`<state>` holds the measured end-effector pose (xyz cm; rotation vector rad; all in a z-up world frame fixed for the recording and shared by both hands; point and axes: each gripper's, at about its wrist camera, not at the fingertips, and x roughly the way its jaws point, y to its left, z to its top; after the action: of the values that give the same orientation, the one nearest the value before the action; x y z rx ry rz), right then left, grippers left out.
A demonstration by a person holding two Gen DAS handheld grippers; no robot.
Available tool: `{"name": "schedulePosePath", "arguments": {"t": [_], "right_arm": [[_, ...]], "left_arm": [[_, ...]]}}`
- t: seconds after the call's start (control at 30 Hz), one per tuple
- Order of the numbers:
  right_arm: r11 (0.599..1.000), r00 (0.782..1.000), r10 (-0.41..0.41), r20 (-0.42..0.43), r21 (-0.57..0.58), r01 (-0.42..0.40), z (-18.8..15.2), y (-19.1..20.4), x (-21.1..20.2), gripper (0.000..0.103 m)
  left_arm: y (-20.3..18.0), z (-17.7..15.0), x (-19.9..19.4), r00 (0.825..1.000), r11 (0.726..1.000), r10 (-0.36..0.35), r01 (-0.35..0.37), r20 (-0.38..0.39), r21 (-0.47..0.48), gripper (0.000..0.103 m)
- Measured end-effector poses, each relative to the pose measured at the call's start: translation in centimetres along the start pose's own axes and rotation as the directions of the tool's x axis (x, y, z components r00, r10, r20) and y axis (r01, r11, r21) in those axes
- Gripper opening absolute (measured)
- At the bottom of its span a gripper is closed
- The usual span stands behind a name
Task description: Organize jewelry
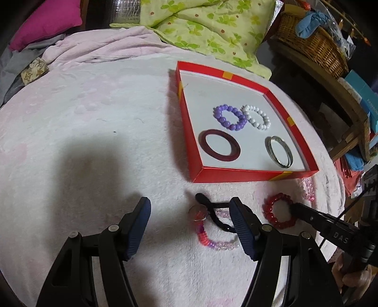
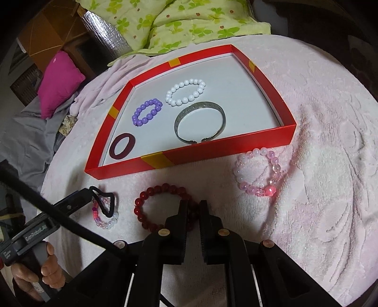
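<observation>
A red tray (image 1: 238, 176) (image 2: 236, 144) on the pink towel holds a purple bead bracelet (image 1: 229, 117) (image 2: 147, 112), a white bead bracelet (image 1: 257, 117) (image 2: 185, 91), a maroon bangle (image 1: 219, 146) (image 2: 122, 146) and a silver cuff (image 1: 278, 152) (image 2: 200, 124). In front of it lie a red bead bracelet (image 1: 280, 210) (image 2: 151, 200), a black hair tie over a pink-white bead bracelet (image 1: 212, 226) (image 2: 105, 210), and a pale pink bracelet (image 2: 258, 171). My left gripper (image 1: 190, 213) is open above the hair tie. My right gripper (image 2: 192, 207) is nearly shut on the red bracelet's near edge.
A green floral quilt (image 1: 208, 26) (image 2: 170, 21) lies behind the tray. A magenta pillow (image 1: 45, 21) (image 2: 59, 82) is at far left. A wicker basket (image 1: 314, 44) and shelves stand off the bed's right edge.
</observation>
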<state>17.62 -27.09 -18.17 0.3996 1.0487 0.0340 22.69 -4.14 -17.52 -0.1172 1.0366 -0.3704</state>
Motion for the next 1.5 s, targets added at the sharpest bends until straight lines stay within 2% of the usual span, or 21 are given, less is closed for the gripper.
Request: {"name": "schedulePosePath", "arguments": {"t": [0.1,0.23,0.27,0.3,0.43,0.67,0.93,1.17,1.3,1.37,1.43,1.5], "right_arm": [[1.0,1.0,0.007,-0.001,0.004,-0.007,-0.1,-0.3,-0.1,0.01],[1.0,1.0,0.011,0.002,0.009,-0.011,0.0,-0.3,-0.2,0.01],[1.0,1.0,0.011,0.004,0.008,-0.011,0.0,-0.3,-0.3,0.01],[1.0,1.0,0.011,0.009,0.006,-0.011,0.0,-0.2,-0.3,0.01],[1.0,0.999,0.025,0.042,0.008,-0.026,0.1,0.0,-0.9,0.01],[0.997,0.989,0.073,0.131,0.016,-0.076,0.6,0.4,-2.8,0.01],[0.99,0.966,0.136,0.221,0.009,-0.142,1.0,0.8,-4.9,0.01],[0.986,0.957,0.159,0.241,0.019,-0.168,1.1,0.4,-5.4,0.01],[0.987,0.965,0.146,0.217,0.029,-0.156,1.1,0.1,-4.9,0.01],[0.988,0.97,0.136,0.199,0.043,-0.148,1.0,-0.3,-4.5,0.01],[0.988,0.975,0.131,0.18,0.06,-0.143,1.0,-0.7,-4.1,0.01],[0.986,0.977,0.132,0.167,0.076,-0.147,0.9,-1.1,-3.9,0.01]], "left_arm": [[-0.2,0.0,0.5,1.0,1.0,0.003,-0.003,-0.008,0.007,0.069],[-0.4,0.0,0.5,1.0,0.999,-0.018,0.018,0.005,0.033,0.033],[-0.5,0.0,0.4,1.0,0.999,-0.021,0.02,0.007,0.037,0.027],[-0.5,0.0,0.3,1.0,0.999,-0.029,0.028,0.009,0.045,0.016],[-0.9,0.0,-0.7,0.998,0.996,-0.041,0.038,0.047,0.075,0.009],[-0.5,0.2,-2.4,0.994,0.996,-0.052,0.044,0.101,0.074,0.007],[0.0,0.5,-4.0,0.986,0.996,-0.075,0.066,0.147,0.06,0.007],[-0.4,0.6,-4.1,0.986,0.995,-0.082,0.073,0.144,0.073,0.007],[0.8,0.6,-3.2,0.992,0.997,-0.079,0.078,0.1,0.011,0.008],[1.6,0.7,-2.8,0.993,0.996,-0.085,0.088,0.083,-0.029,0.014],[2.5,0.7,-2.5,0.993,0.992,-0.088,0.094,0.075,-0.08,0.048],[2.8,0.6,-2.4,0.993,0.99,-0.084,0.092,0.079,-0.107,0.054]]}}
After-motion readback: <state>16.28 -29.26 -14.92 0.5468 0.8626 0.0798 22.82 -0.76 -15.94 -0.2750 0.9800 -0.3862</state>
